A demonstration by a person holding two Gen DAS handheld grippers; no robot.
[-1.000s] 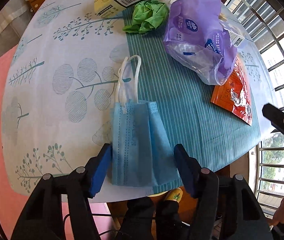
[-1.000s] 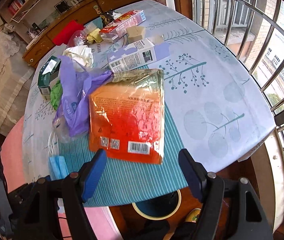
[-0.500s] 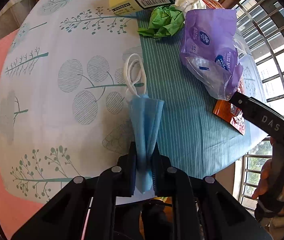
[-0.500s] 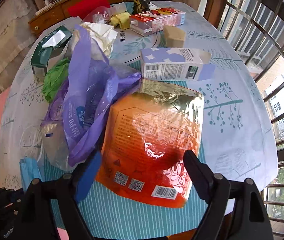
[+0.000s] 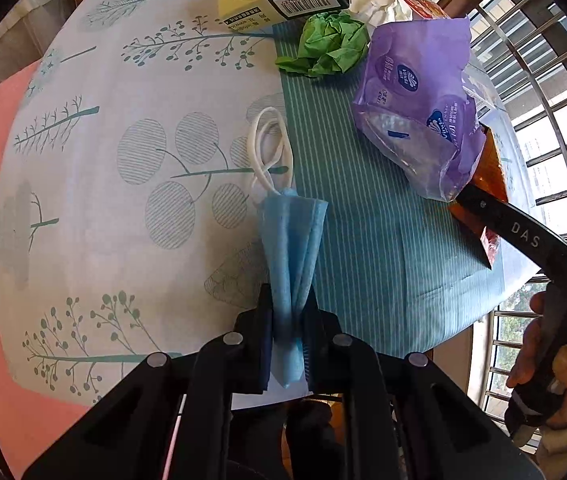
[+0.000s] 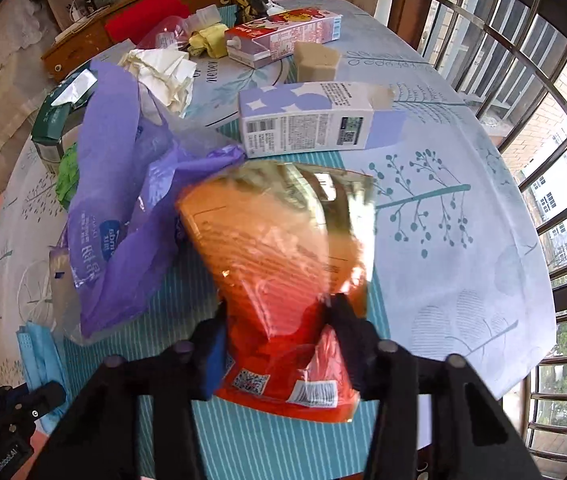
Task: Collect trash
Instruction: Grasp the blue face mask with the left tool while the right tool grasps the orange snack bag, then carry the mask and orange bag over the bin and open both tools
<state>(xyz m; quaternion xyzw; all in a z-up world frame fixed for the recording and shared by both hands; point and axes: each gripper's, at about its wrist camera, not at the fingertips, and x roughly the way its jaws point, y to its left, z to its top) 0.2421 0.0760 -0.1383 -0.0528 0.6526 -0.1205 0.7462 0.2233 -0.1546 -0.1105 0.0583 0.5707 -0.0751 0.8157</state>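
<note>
Pinching blue mask point(image 5: 289, 240), squeezing orange packet point(image 6: 283, 272)

Bare tablecloth point(image 5: 95, 200) lies open left of the blue mask point(image 5: 291, 240) — rightward the purple bag point(image 5: 415, 120) and the right gripper's arm crowd in; cartons point(image 6: 307, 124) block farther back.

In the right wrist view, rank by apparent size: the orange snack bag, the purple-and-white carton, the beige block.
1. orange snack bag, nearest the camera, so enlarged
2. purple-and-white carton
3. beige block, farthest away
</note>
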